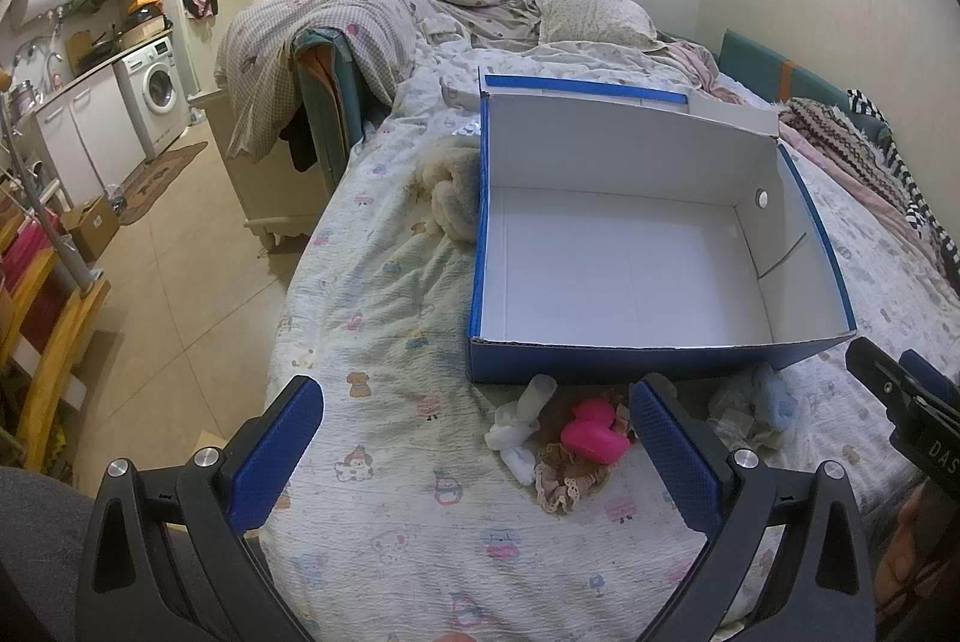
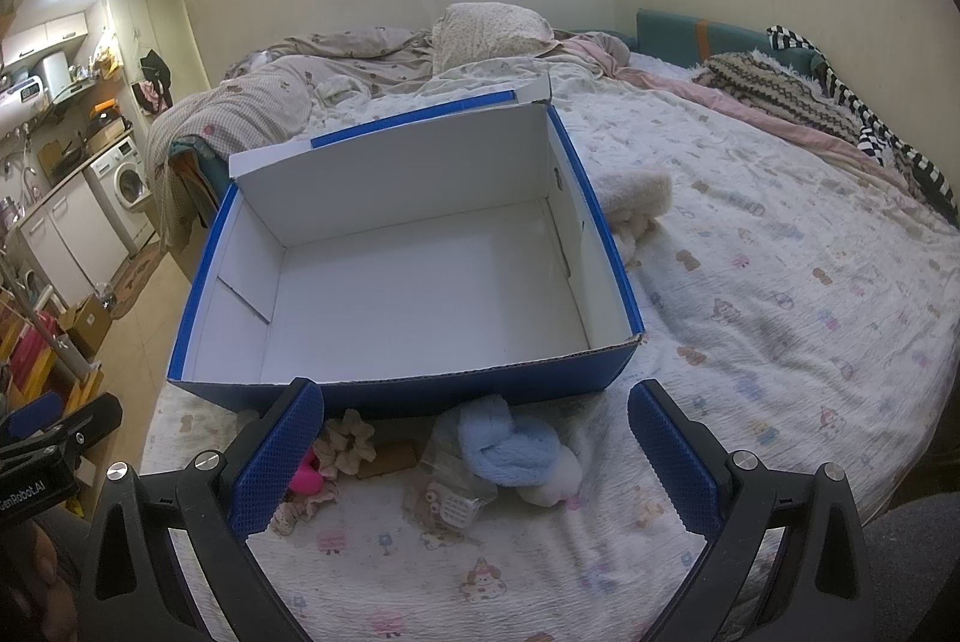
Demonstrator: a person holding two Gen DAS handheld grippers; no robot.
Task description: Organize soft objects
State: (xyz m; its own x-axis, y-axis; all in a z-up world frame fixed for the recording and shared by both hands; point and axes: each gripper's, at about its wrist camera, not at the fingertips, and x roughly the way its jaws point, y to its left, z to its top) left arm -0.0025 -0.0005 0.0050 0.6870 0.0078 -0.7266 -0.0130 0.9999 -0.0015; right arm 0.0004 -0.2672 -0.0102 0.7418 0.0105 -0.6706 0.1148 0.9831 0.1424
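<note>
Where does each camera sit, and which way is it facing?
Left wrist: on the left gripper, facing forward over the bed at the empty box and pink duck; its open jaws show, plus the right gripper at the right edge.
Right wrist: on the right gripper, facing the same box and a blue sock; its open jaws show, plus the left gripper at the left edge.
Shared: bed, box, duck, sock, the washer beyond.

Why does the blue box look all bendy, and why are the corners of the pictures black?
Left wrist view: the fisheye lens bows the blue box and blackens the corners; ceiling light glares at the top. Right wrist view: same curving, and a bright glare patch at upper left.
</note>
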